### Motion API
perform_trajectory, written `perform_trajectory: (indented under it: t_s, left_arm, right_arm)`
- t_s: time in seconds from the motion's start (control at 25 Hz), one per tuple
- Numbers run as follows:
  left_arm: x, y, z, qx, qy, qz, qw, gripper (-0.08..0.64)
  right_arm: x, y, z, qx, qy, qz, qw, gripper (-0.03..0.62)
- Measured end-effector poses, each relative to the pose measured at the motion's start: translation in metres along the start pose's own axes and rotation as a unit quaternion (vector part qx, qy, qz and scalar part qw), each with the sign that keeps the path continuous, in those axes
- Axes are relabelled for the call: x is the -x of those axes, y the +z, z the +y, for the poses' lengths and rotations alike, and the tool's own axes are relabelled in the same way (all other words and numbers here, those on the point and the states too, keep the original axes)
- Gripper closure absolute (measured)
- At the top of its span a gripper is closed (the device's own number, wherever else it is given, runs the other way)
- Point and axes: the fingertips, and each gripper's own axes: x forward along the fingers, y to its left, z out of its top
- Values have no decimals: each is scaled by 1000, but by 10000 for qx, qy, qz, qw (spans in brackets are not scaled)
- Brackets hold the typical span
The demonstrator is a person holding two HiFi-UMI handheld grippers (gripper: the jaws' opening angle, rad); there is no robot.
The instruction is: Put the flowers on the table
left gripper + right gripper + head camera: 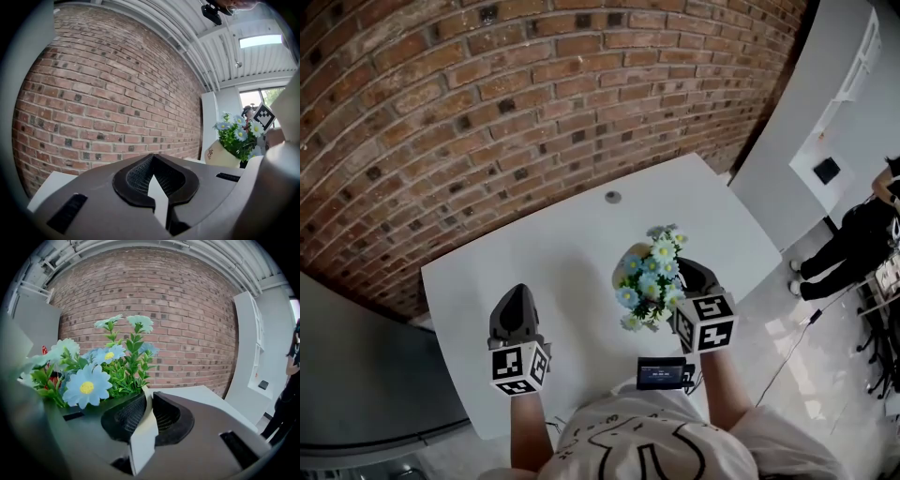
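Item under inspection: a bunch of blue and white artificial-looking flowers [652,281] in a cream pot [220,153], positioned over the near right part of the white bench [562,244], beside the right tool [689,279].

Right tool: clamped on the pot. The right gripper view shows a thin cream rim wall [144,432] pinched between the two ribbed pads, with the blooms crowding just to the left of the jaws.

Left tool [517,298]: drawn together with nothing in it. Its own view shows only pale bench surface through the slit below the pad tips. It stands well apart from the pot, to the left.

Contact with bench: the pot base looks close to the surface, but whether it is seated or held just clear cannot be settled from these views.

Handling assessment: the load appears light, and the pot wall thin and likely to flex or crease under a hard pinch. A one-sided rim grip lets the pot hang and tilt, and the tall stems make it top-heavy. The stems and petals are soft and offer no sound hold. The rim is the correct place to grip. The pot should be lowered level and released only once its base bears flat on the bench.
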Motion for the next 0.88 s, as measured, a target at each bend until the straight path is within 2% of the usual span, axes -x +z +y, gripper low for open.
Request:
perform_trajectory:
  t_s: [0.32, 0.88]
  left_arm:
    - [4, -2, 15, 17, 388, -31, 9992, 549]
    - [3, 6, 15, -65, 1302, -56, 9914, 549]
  right_arm:
    - [-30, 8, 15, 200, 429, 37, 9989, 543]
    - [-79, 26, 3, 455, 1258, -3, 9910, 541]
